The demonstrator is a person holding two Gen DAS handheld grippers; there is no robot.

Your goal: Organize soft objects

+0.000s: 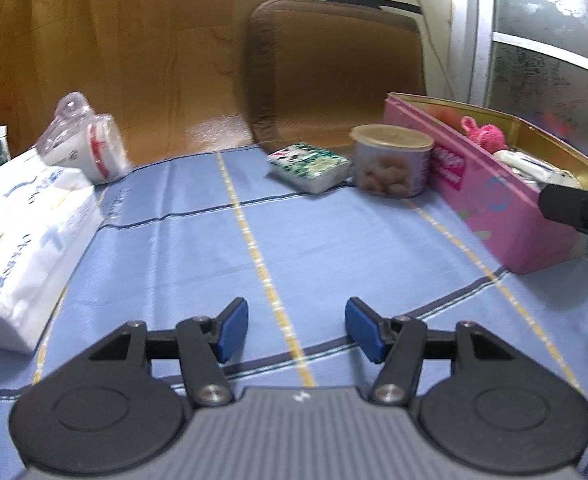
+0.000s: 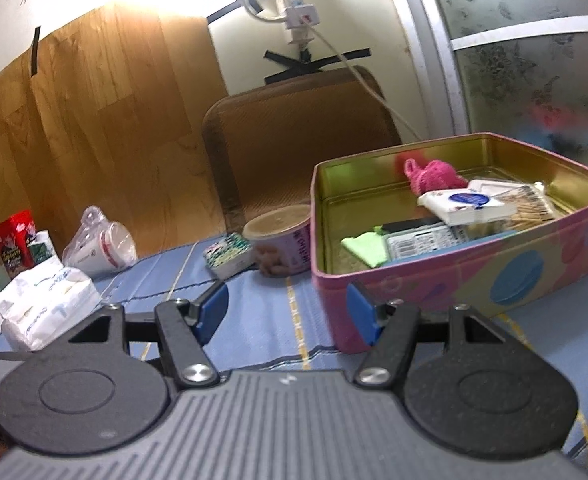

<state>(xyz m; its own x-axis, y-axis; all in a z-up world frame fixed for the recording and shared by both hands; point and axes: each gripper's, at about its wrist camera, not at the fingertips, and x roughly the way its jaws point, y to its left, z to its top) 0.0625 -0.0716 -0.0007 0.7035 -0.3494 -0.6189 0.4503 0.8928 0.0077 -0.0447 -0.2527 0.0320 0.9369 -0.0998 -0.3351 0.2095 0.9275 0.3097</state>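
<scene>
At far left a white tissue pack (image 1: 25, 240) runs off the frame edge, with a bagged paper cup (image 1: 89, 148) (blurred) behind it. The left gripper (image 1: 297, 330) hovers over the blue cloth (image 1: 197, 248), jaws spread, gripping nothing. Further right sit a small green-patterned pack (image 1: 310, 166) and a lidded snack tub (image 1: 392, 160) just beside the pink tin (image 2: 454, 280). The right gripper (image 2: 287, 312) is likewise released, its right pad hiding the tin's near corner. Inside the tin lie a pink knitted toy (image 2: 434, 174) and a wipes pack (image 2: 464, 202).

glossy gold-lined metal tin (image 2: 446, 280), matt woven blue cloth (image 1: 294, 232), fuzzy pink knit toy (image 2: 434, 174)
</scene>
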